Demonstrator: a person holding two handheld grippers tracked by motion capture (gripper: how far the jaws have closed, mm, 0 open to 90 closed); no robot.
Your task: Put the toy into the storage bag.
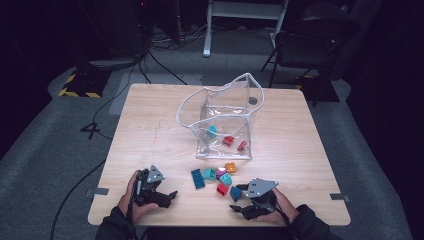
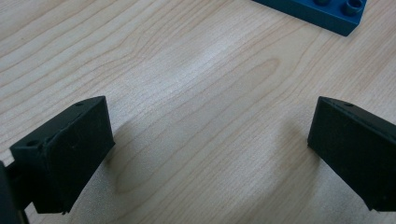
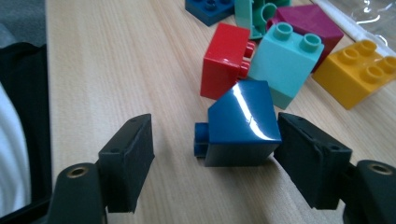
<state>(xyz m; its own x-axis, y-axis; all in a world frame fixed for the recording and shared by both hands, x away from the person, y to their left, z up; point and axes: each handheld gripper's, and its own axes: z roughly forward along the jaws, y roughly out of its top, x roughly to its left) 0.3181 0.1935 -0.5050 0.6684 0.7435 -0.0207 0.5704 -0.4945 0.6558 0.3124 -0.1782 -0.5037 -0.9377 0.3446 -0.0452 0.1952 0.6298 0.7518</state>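
A person's right gripper stands low over a pale wooden table, its two black jaws spread wide on either side of a dark blue plastic brick with a sloped glossy top. The brick lies on the wood between the jaws, its far side right against the one jaw, perhaps touching, with a clear gap of bare table between it and the other. The pads do not clamp it; the brick rests on the table.

Just beyond the jaw tips sit a red plastic brick, a light turquoise brick with two studs, a magenta sloped brick and a yellow studded brick, packed close together. In the high view, a clear soft plastic bag stands open behind that cluster, with a few small bricks inside it.

The left gripper is held near the table's front edge, well apart from the right, jaws wide open with bare wood grain between them. A flat dark blue studded plate lies ahead of its jaws, off toward one side.
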